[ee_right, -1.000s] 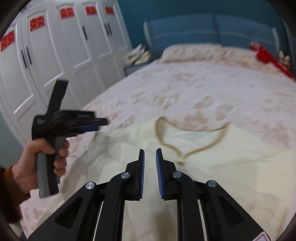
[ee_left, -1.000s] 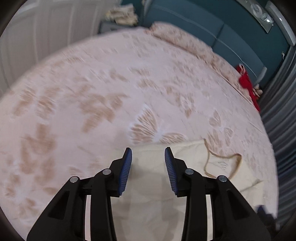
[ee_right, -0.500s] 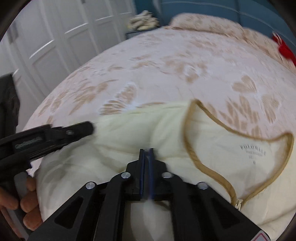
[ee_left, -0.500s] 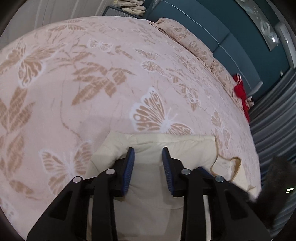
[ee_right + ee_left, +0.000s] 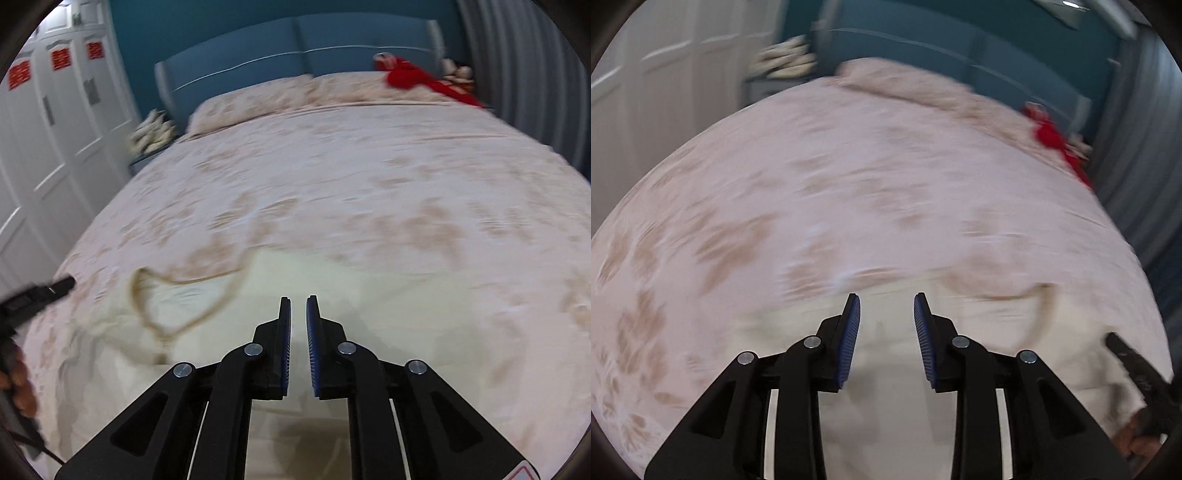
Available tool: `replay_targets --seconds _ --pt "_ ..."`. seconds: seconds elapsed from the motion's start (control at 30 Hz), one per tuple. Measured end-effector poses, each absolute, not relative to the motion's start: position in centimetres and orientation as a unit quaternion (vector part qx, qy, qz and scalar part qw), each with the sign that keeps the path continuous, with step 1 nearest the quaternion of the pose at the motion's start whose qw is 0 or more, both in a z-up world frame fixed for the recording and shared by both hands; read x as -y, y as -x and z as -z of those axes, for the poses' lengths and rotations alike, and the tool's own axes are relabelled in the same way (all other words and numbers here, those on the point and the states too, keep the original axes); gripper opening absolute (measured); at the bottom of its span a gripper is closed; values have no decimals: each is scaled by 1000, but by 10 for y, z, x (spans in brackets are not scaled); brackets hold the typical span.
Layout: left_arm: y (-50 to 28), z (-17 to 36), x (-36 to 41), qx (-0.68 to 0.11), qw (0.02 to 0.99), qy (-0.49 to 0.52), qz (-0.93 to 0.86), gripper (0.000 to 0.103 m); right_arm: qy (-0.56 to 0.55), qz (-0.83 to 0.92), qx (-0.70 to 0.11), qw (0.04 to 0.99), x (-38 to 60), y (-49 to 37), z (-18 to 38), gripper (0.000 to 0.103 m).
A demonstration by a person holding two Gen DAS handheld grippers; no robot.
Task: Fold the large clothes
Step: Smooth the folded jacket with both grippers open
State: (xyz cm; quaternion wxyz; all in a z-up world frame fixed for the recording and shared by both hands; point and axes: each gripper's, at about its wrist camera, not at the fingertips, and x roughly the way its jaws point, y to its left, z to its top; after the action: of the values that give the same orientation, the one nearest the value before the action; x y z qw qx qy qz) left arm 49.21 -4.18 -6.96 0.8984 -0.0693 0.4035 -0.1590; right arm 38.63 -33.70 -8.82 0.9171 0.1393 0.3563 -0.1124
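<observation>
Bedroom, seen through two fisheye wrist cameras, both frames motion-blurred. Wide bed with a pale pink cover printed in tan leaves and butterflies (image 5: 369, 177), filling most of each view. Cream fabric garment with a tan-trimmed neckline (image 5: 369, 314), lying flat at the near end of the bed, directly beneath both tools; neckline loop toward the left in the right wrist view, same garment (image 5: 886, 387) under the tool in the left wrist view.

Left tongs (image 5: 886, 306), black with blue ribbed pads, spread wide apart above the cream cloth, gripping nothing; also visible at the left edge of the right wrist view (image 5: 40, 291), held in a bare hand (image 5: 18, 384).

Right tongs (image 5: 298, 301), black with blue pads, parted only by a narrow gap, nothing between them, poised over the cloth; whether touching it, not clear. Dark blurred shape at the lower right edge of the left wrist view, too smeared to identify.

Beyond: padded teal-blue headboard (image 5: 295, 55), pillow in matching pink print (image 5: 251, 103), bright red cloth item (image 5: 417, 79) at the far right corner, white panelled wardrobe doors with red stickers (image 5: 55, 110) on the left, grey pleated curtain (image 5: 524, 74) on the right.
</observation>
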Motion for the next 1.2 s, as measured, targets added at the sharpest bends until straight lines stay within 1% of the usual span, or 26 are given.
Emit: replay_targets --seconds 0.03,0.1,0.23,0.33,0.37,0.43,0.5,0.53,0.6,0.63,0.7,0.77,0.87,0.93,0.97,1.0,1.13,1.2 --pt "-492 61 72 -407 890 70 195 29 -149 119 -359 914 350 -385 89 12" --pt "-495 59 114 -425 870 80 237 30 -177 109 -365 908 366 -389 93 13" --pt "-509 87 200 -489 823 78 277 29 -164 97 -391 901 370 -412 106 13" --pt "-517 114 237 -520 809 55 267 29 -143 90 -418 892 366 -422 124 12" --pt "-515 122 242 -525 810 44 258 29 -145 91 -431 886 369 -423 133 11" --pt "-518 139 250 -538 808 24 241 29 -151 90 -441 880 373 -423 142 5" --pt "-517 148 250 -535 811 14 237 29 -151 83 -445 879 376 -420 147 3" --pt "-515 149 251 -528 816 3 235 28 -153 82 -445 879 377 -419 149 0" --pt "-513 151 251 -516 824 -16 232 22 -159 84 -444 878 380 -414 152 0" --pt "-512 152 248 -511 829 -12 229 21 -162 87 -441 878 383 -412 152 0" --pt "-516 154 239 -507 834 1 218 16 -168 98 -434 880 386 -407 154 0" --pt "-519 157 226 -507 832 35 223 13 -177 108 -426 881 390 -401 155 0" --pt "-523 155 211 -505 836 36 211 1 -189 128 -412 882 397 -394 149 0" --pt "-521 146 194 -493 849 28 188 1 -176 148 -401 887 397 -385 133 1" --pt "-517 135 178 -478 860 28 176 1 -154 156 -384 897 393 -373 116 7" --pt "-510 120 159 -459 870 31 175 2 -138 154 -371 905 388 -361 102 15" --pt "-473 80 105 -424 886 15 185 2 -121 79 -358 923 355 -308 69 15" --pt "-450 73 88 -422 887 10 186 9 -115 46 -366 922 332 -290 70 15"
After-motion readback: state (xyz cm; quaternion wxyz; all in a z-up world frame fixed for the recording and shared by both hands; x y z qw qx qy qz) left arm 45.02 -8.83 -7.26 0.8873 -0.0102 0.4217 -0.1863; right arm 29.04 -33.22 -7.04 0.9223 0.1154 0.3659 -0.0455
